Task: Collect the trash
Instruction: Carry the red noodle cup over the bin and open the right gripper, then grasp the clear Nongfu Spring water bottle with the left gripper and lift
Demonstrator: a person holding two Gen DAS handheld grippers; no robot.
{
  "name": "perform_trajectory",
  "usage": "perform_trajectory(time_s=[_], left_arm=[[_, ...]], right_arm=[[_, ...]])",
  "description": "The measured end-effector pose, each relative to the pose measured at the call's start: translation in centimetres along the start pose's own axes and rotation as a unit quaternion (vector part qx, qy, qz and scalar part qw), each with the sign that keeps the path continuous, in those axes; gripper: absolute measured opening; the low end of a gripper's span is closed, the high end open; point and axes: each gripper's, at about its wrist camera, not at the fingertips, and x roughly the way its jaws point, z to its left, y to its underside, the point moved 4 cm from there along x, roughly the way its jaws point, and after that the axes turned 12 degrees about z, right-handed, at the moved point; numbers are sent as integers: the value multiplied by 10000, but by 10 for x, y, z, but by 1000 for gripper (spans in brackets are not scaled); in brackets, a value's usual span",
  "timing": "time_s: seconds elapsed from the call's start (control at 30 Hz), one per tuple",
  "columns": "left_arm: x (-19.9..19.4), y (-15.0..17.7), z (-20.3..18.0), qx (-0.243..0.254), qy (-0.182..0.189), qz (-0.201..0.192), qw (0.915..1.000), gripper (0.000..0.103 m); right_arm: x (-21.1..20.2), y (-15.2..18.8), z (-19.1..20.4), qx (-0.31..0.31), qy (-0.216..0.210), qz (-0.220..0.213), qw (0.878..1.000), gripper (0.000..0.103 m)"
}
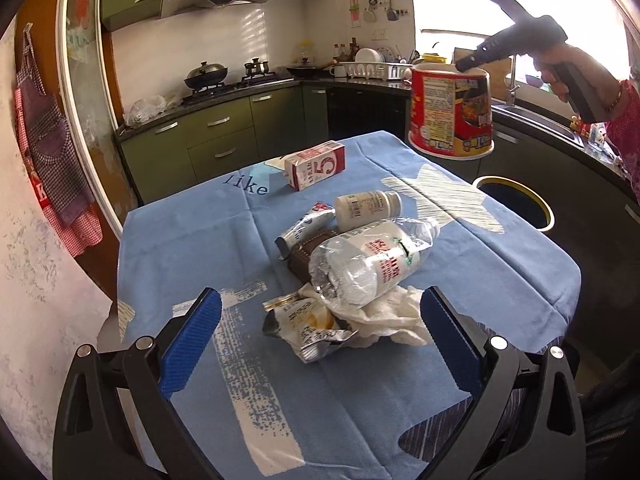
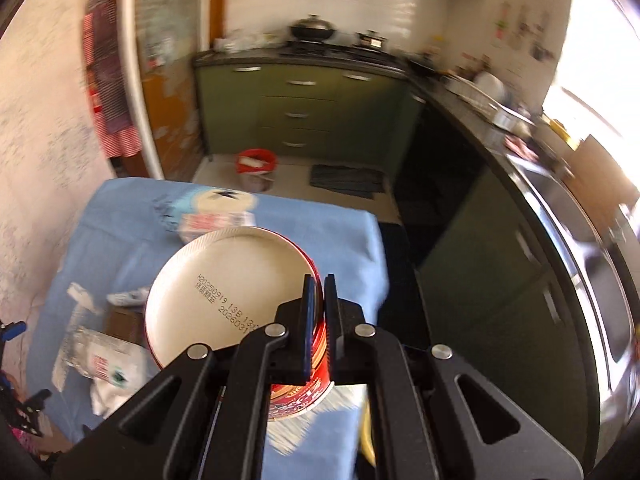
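Left wrist view: right tongs (image 1: 460,65) pinch noodle cup (image 1: 451,114) beyond table edge (image 1: 520,236); left tongs (image 1: 320,344) wide.

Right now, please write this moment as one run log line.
step: carry trash | right gripper: shut on noodle cup wall, cup upside down in the air | left gripper: open over table pile | trash bin: beside table

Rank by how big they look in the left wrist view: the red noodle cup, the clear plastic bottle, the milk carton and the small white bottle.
1. Clear plastic bottle, though it lies nearest the camera.
2. Red noodle cup, held up in the air, nearly as large.
3. Milk carton.
4. Small white bottle.
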Motion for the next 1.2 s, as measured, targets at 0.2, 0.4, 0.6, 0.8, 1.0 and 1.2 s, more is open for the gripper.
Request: perform_trajectory(time_s=[0.2,0.4,0.6,0.8,1.0,1.2], left_arm=[[10,-15,-32,327,75,85,9994,98],[19,-29,-61,658,93,200,9976,98],[24,-38,-77,837,112,252,9961,98],[30,-41,-85,889,199,366,9952,98],[44,-42,-63,27,942,615,9936,98],[57,-46,-45,-281,878,745,9929,98]], right_arm=[[27,64,-114,1036,503,325,9928,5],[66,111,-185,1637,754,628,9816,6],[84,123,-205,1732,556,588,9816,9],[68,122,-185,1605,284,349,9860,13],[60,140,-162,1581,-39,191,9872,17],[55,177,-128,1580,-373,2,9867,22]])
